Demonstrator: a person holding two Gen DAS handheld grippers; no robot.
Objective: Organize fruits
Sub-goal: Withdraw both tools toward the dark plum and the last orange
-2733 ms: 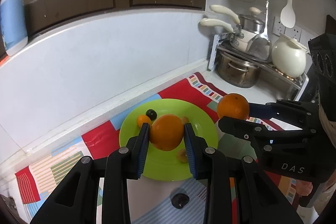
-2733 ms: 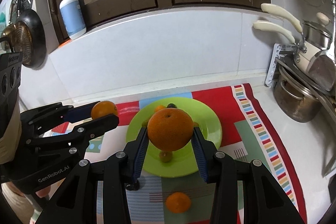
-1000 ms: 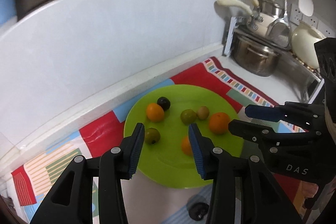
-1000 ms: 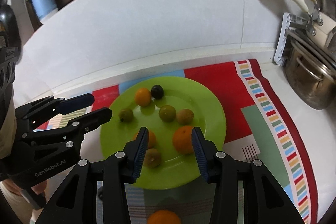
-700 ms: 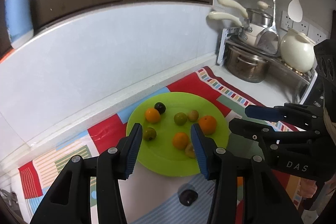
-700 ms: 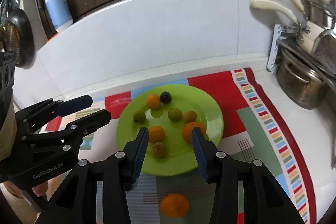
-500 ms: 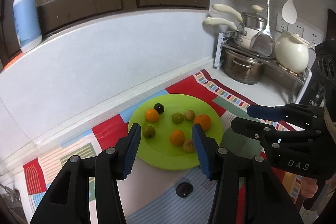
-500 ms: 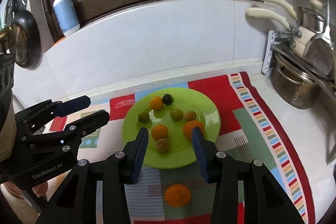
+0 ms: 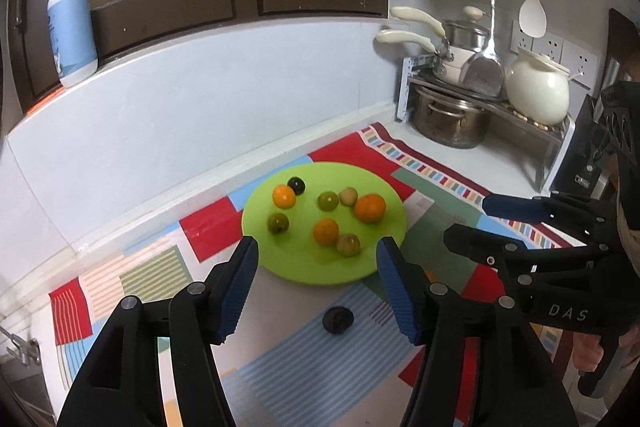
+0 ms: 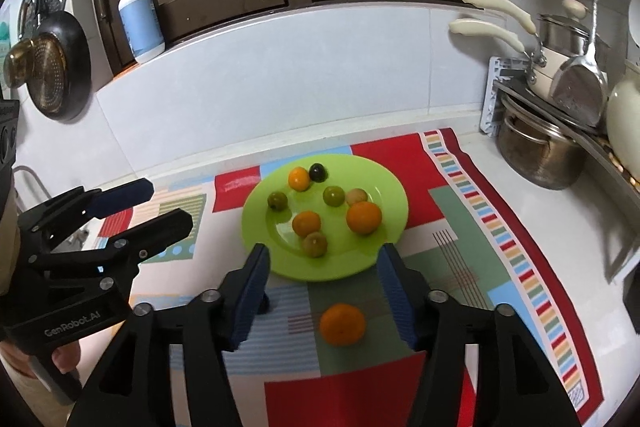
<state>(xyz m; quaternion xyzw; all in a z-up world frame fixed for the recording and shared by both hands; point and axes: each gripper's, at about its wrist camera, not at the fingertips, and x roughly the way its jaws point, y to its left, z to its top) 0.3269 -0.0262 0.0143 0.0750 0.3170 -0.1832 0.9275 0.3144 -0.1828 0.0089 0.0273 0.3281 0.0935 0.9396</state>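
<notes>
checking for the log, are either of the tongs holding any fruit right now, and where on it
Nothing is held. The left tongs and right tongs both stand open and empty, jaws just opened wider. The fruit lies on the green plate and the patterned mat.

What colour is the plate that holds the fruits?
The plate is bright lime green, plain without pattern. It shows best in the right wrist view.

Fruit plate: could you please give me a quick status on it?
Left gripper and right gripper open, empty, jaws just widened. Eight fruits on plate. Orange and dark fruit on the mat. Nothing in the way.
</notes>
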